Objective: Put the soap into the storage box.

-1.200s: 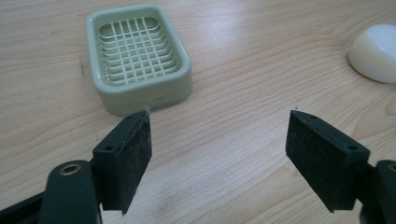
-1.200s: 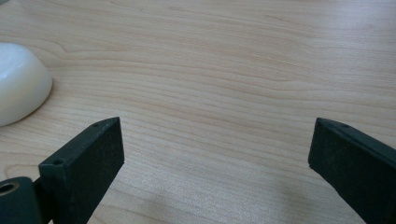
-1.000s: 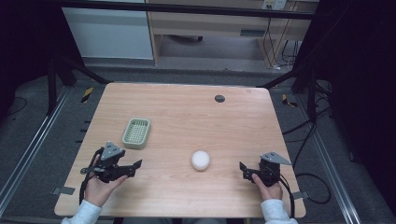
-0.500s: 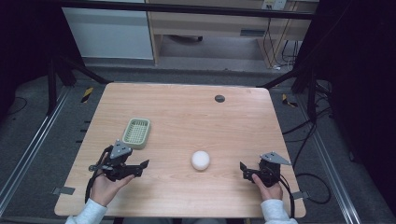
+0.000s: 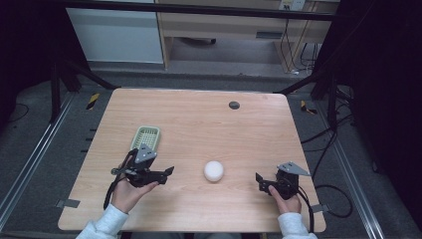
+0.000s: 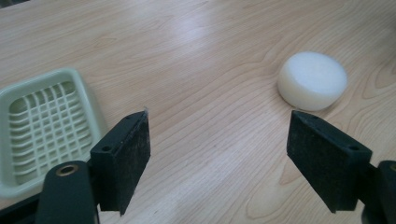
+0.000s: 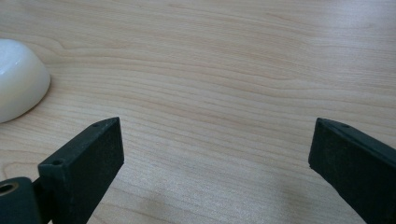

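Both tools are wide open and empty: left gripper (image 5: 169, 172) is low over the table (image 5: 199, 119) at about 7 o'clock from centre, right gripper (image 5: 258, 179) at about 5 o'clock, jaws facing each other across the white soap puck (image 5: 214, 171). The puck lies flat on bare wood between them, nearer my left side; in the left gripper view it (image 6: 312, 86) is up at 1 o'clock, ahead of the right-hand pad (image 6: 327, 163), not between the pads. The green slotted soap dish (image 5: 146, 138) is at 11 o'clock from the left gripper, close by, empty. My read is that the step is the left-hand pick, then a drop into the dish. To do it well I'd swing the left gripper toward 3 o'clock until the puck centres between the pads, go low so the pads meet the side wall below the rounded top edge, and close slowly, since it looks smooth and could squirt out. I'd keep the pads parallel to the table and not scrape the wood. The right gripper view has the puck (image 7: 18, 84) at 10 o'clock, well outside its jaws; I'd park that hand and use it only as a backstop if the puck slides.
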